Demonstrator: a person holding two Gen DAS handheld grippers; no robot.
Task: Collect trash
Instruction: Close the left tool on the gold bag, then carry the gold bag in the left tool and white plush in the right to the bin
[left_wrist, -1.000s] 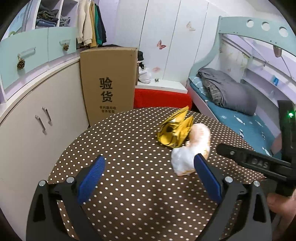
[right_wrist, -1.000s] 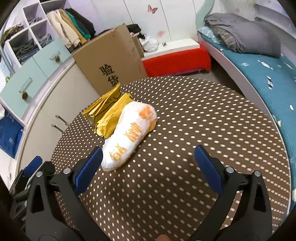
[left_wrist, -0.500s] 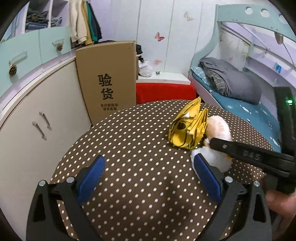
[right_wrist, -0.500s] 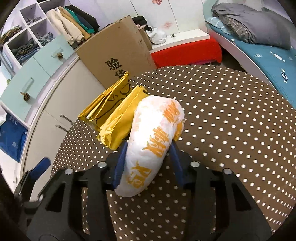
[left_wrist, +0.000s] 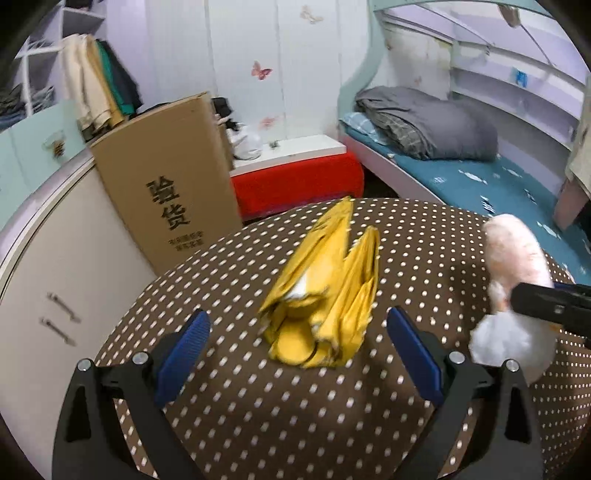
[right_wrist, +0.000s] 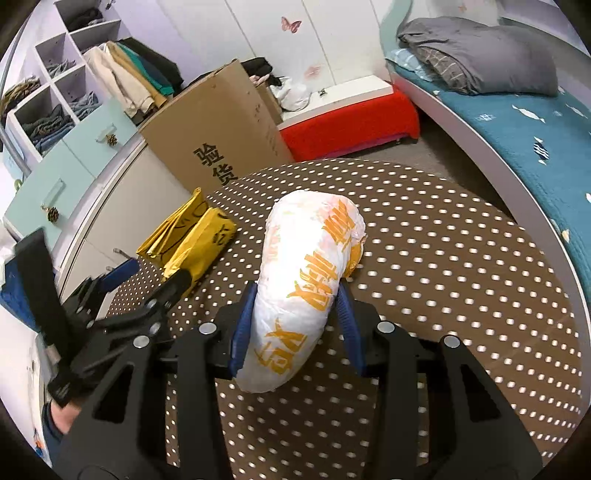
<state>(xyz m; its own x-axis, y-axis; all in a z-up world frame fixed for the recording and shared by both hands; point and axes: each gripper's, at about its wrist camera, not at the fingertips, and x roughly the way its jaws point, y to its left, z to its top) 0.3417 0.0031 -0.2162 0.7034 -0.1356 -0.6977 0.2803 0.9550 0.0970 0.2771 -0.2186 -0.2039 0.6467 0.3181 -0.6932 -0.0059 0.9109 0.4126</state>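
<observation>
White wrapper (right_wrist: 306, 291) lengthwise between right gripper (right_wrist: 295, 325) pads, far end away.

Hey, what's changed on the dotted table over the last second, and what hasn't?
The right gripper closed on the white bag, which lay free between its open jaws a second ago, and now grips it. The left gripper, open, moved in so the yellow bag sits between its fingers, not gripped. The yellow bag stays put on the table.
</observation>
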